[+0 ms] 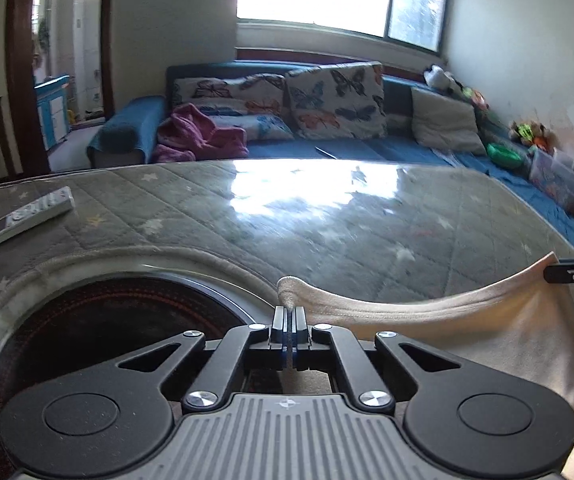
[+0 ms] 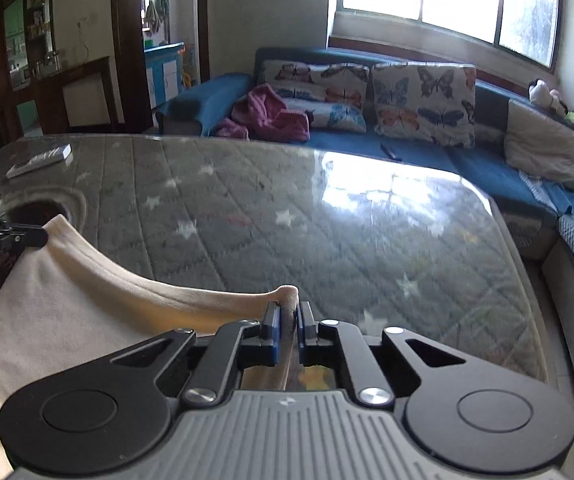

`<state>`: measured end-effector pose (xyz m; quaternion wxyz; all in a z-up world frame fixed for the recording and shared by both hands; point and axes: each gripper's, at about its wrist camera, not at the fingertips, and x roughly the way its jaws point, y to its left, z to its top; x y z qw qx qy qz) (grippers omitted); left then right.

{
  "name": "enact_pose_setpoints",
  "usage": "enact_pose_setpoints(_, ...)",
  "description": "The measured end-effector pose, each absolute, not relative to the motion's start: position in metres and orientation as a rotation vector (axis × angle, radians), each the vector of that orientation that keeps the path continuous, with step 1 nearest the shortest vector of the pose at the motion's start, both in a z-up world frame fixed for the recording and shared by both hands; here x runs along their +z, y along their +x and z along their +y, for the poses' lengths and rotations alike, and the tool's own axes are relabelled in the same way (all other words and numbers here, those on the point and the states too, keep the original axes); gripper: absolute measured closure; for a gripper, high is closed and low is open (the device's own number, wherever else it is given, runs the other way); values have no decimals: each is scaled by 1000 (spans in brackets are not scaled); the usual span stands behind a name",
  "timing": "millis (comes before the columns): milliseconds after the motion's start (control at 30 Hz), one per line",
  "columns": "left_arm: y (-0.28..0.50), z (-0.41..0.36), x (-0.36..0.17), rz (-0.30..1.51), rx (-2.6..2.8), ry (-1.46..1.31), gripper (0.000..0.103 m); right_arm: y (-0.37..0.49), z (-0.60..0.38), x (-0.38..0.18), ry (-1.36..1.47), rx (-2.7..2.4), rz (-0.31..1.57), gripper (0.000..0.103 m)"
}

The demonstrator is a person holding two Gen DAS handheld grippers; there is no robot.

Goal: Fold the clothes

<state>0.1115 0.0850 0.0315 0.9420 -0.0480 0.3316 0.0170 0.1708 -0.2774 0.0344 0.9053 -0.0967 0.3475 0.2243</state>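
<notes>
**Cream garment pinched at both corners**

Between my left gripper's [image 1: 288, 314] jaws sits a bunched corner of the cream garment [image 1: 467, 328], and they are pressed tight on it. My right gripper [image 2: 287, 312] pinches the opposite corner, its jaws nearly together on the fabric. From one set of jaws to the other the hem sags in a curve above the glass-topped table [image 2: 327, 240]. Far left of both jaws, a remote control [image 1: 23, 218] lies on the glass.

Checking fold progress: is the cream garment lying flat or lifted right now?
Lifted along its top edge. The cream garment sags between the left gripper and right gripper, each shut on a corner above the table.
</notes>
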Motion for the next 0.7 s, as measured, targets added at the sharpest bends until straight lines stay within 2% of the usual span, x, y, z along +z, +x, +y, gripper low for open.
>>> enact_pose_setpoints(200, 120, 98, 26, 720, 83, -109, 100, 192, -253, 28, -221, 471, 730, 94)
enact_pose_setpoints(333, 121, 96, 24, 743, 83, -99, 96, 186, -249, 31, -240, 481, 728, 91)
enact_pose_setpoints(600, 108, 63, 37, 734, -42, -70, 96, 114, -246, 59, -286, 672, 746, 86)
enact_pose_setpoints(700, 104, 44, 36, 742, -111, -35, 96, 78, -240, 64, -321, 771, 758, 77)
